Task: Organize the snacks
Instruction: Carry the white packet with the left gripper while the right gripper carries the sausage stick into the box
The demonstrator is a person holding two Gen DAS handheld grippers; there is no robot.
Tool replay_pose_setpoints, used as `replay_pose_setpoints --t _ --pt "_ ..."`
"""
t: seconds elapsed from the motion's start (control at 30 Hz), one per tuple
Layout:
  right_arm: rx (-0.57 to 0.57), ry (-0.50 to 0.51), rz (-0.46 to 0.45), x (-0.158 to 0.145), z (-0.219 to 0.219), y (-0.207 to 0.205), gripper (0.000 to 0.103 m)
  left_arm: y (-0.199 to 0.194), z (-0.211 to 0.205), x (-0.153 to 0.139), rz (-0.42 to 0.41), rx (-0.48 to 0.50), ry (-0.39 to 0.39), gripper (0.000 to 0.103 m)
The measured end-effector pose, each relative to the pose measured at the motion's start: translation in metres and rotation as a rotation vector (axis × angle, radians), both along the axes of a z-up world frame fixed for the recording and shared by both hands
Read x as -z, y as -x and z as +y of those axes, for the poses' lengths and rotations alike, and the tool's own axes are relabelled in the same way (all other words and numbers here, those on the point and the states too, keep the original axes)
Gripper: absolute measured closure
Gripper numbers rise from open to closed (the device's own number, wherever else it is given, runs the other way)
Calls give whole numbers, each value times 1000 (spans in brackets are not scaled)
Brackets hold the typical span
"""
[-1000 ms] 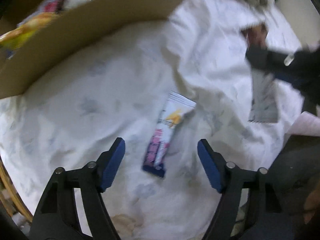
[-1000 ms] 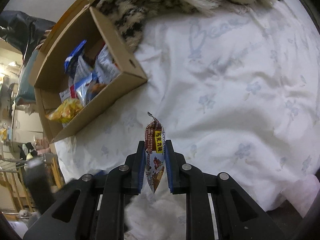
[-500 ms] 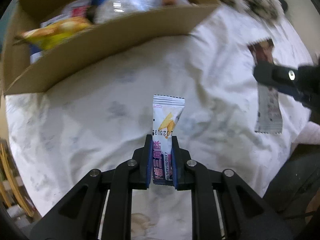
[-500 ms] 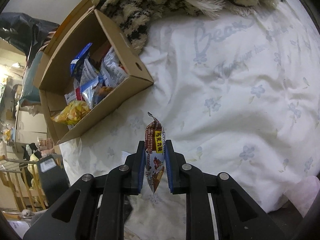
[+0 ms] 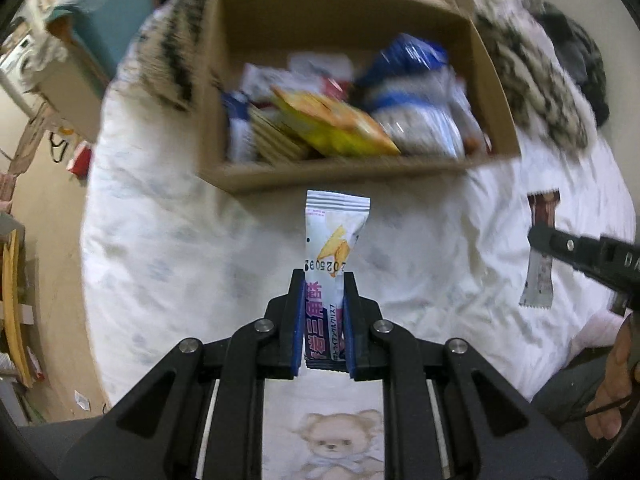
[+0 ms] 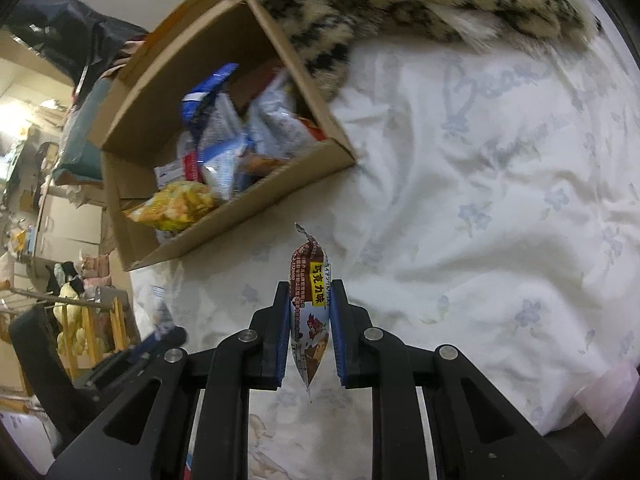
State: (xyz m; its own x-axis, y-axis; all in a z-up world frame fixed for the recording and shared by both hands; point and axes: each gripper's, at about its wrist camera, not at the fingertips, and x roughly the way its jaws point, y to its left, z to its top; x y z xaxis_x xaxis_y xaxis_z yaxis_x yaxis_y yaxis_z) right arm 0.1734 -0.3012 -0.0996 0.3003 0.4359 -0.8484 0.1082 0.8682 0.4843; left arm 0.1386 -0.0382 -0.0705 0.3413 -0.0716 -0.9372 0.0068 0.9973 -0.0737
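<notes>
My left gripper (image 5: 322, 280) is shut on a white and purple snack packet (image 5: 334, 236), held above the white bedsheet (image 5: 160, 248) just short of the cardboard box's (image 5: 344, 174) near wall. The box holds several snack bags, a yellow one (image 5: 336, 126) among them. My right gripper (image 6: 309, 292) is shut on a brown chocolate snack packet (image 6: 310, 280), lifted over the sheet to the lower right of the same box (image 6: 256, 216). In the left wrist view that right gripper (image 5: 540, 236) shows at the right edge with its brown packet (image 5: 540, 272) hanging from it.
A furry leopard-print blanket (image 6: 420, 4) lies behind and beside the box. The bed's left edge drops to a floor cluttered with boxes and a wooden rack (image 6: 92, 320). A person's hand (image 5: 616, 392) shows at the lower right in the left wrist view.
My left gripper closed on the white and purple packet that lay on the sheet, lifted it and moved toward the box. The right gripper drifted slightly with its packet still held.
</notes>
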Motion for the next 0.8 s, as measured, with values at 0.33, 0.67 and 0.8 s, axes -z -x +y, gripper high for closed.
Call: replay_pose_setpoints --t 0.33,0.67,0.8 --pt "6 -87 -182 -40 4 -2 83 -28 49 -38 -137 -111 2 90" --pt "-16 -143 -282 -62 5 -38 83 -71 45 -53 -208 -104 38 90" --pt "-31 -90 -303 -63 7 -62 83 -95 39 -55 -209 -108 0 90"
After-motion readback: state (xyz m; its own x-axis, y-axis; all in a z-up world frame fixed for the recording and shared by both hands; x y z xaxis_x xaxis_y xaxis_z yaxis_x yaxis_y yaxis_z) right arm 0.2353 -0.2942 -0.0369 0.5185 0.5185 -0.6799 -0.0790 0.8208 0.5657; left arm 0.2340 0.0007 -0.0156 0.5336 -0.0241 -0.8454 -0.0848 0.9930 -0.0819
